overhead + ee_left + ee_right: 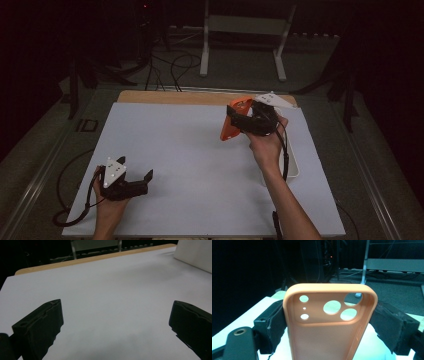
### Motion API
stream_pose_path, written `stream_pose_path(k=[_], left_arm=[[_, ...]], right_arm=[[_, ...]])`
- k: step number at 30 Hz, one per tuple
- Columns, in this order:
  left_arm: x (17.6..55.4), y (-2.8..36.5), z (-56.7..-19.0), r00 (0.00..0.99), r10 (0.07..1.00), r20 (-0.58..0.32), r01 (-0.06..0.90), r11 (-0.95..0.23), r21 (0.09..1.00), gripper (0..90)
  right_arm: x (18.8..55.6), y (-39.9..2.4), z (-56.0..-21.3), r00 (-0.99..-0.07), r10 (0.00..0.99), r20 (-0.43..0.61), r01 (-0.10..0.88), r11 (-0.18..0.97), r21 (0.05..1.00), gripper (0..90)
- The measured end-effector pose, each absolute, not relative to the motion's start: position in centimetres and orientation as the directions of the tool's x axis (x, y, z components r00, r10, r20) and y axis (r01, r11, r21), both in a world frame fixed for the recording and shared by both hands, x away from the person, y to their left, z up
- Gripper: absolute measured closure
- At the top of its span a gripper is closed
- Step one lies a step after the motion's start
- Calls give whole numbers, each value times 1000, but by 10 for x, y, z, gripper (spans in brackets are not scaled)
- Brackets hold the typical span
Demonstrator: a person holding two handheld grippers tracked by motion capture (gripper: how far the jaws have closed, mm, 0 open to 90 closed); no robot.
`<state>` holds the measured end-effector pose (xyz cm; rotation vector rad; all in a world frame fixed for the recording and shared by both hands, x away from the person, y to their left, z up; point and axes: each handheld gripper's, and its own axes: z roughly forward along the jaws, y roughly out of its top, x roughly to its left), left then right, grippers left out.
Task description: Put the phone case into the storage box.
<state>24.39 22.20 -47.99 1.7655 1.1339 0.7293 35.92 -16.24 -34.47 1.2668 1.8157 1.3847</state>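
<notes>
Dark room, white table (200,150) with a wood strip along its far edge. Right gripper (250,119) is raised over the far right of the table, jaws clamped on the long sides of an orange phone case (329,322), camera cutouts up, open side facing the gripper camera. Left gripper (116,322) sits low near the front left, jaws wide, holding nothing. Step looks like carry or hand-over of the case; next move likely calls for lowering it flat onto the table, or bringing the left gripper across to take it.

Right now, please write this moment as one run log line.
right gripper: shut on orange silicone phone case, lifted | left gripper: open, low over white table
</notes>
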Motion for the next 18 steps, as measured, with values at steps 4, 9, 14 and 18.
stream_pose_path(k=[4,9,14,18], left_arm=[[242,225,-481,405,914,14,397,-189,898,0],[240,228,-482,398,917,13,400,-186,898,0],[239,229,-482,397,917,19,396,-190,898,0],[239,229,-483,399,917,22,395,-193,898,0]], right_arm=[[361,-167,-343,-413,902,127,358,32,933,167],[364,-171,-341,-401,908,120,356,34,934,167],[367,-176,-338,-389,914,114,353,34,935,167],[369,-178,-336,-379,918,114,351,28,936,167]])
